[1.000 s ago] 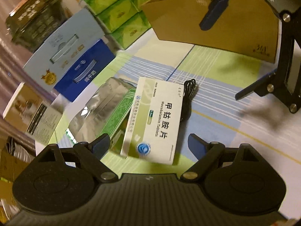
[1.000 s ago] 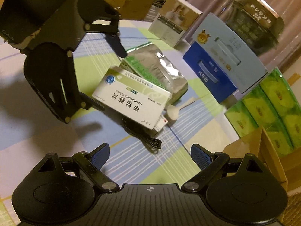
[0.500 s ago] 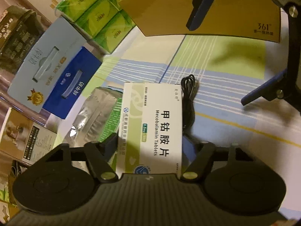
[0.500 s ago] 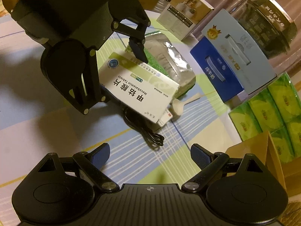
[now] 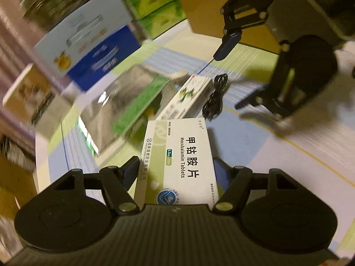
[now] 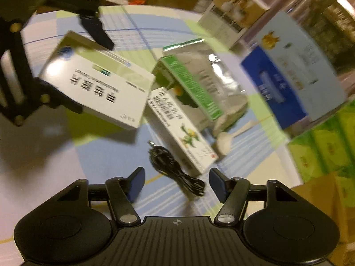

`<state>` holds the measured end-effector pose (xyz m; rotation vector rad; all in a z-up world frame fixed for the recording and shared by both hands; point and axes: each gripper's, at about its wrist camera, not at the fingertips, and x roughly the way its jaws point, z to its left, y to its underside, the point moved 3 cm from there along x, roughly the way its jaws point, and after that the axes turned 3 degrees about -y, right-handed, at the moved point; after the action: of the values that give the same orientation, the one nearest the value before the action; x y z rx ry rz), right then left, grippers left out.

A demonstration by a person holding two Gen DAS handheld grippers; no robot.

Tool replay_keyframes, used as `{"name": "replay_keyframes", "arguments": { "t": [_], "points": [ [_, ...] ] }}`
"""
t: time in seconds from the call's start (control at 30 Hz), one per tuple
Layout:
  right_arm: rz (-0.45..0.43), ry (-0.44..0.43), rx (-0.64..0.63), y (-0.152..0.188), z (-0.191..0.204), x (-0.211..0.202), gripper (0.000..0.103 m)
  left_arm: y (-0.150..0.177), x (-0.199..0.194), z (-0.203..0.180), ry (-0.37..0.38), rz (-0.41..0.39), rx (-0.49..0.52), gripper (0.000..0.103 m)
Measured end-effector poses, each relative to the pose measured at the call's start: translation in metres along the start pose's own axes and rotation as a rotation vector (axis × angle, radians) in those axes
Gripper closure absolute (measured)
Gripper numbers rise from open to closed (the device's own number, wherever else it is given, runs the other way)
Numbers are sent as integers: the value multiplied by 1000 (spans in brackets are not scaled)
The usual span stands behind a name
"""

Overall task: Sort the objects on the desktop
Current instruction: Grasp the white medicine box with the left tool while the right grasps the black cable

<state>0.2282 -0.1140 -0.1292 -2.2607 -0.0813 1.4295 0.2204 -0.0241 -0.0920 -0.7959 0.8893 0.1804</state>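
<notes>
Left hand-held gripper (image 5: 176, 173) is clamped on the white-green Mecobalamin tablet box (image 5: 179, 155), pads pressed on both long sides, box lifted clear of the checked cloth surface (image 5: 299, 161). Right hand-held gripper (image 6: 176, 182) has its jaws closing over the coiled black cable (image 6: 175, 170), which lies on the surface between the blue pads, pads not touching it. Just right of the cable lies a slim white box with a yellow flower print (image 6: 182, 130), then a silver foil pouch (image 6: 213, 84) and a white plastic spoon (image 6: 226, 139). Far side: blue-and-pale gift box (image 6: 288, 71), green tissue packs (image 6: 328, 141), cardboard box (image 5: 213, 8). Both views are motion-blurred.
</notes>
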Motion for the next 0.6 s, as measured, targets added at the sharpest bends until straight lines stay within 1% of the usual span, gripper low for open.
{"name": "replay_keyframes", "arguments": {
  "t": [0.07,0.2,0.3,0.33,0.43,0.5,0.57,0.6],
  "points": [
    [10,-60,10,-5,-5,5,49,7,-5,4,6,9,-55,36],
    [43,-135,20,-10,-13,16,51,19,-9,9,18,21,-136,36],
    [49,-198,97,-10,-22,23,52,24,-8,8,36,24,-190,36],
    [50,-211,125,-10,-26,26,52,25,-8,8,42,24,-210,36],
    [70,-220,150,-10,-31,33,52,27,-9,6,67,21,-265,36],
    [74,-240,201,-10,-37,33,52,28,-7,6,70,18,-286,36],
    [84,-243,235,-8,-39,32,55,29,-6,6,69,19,-301,36],
    [92,-251,260,-7,-39,31,61,29,-6,5,70,20,-309,36]
  ]
}}
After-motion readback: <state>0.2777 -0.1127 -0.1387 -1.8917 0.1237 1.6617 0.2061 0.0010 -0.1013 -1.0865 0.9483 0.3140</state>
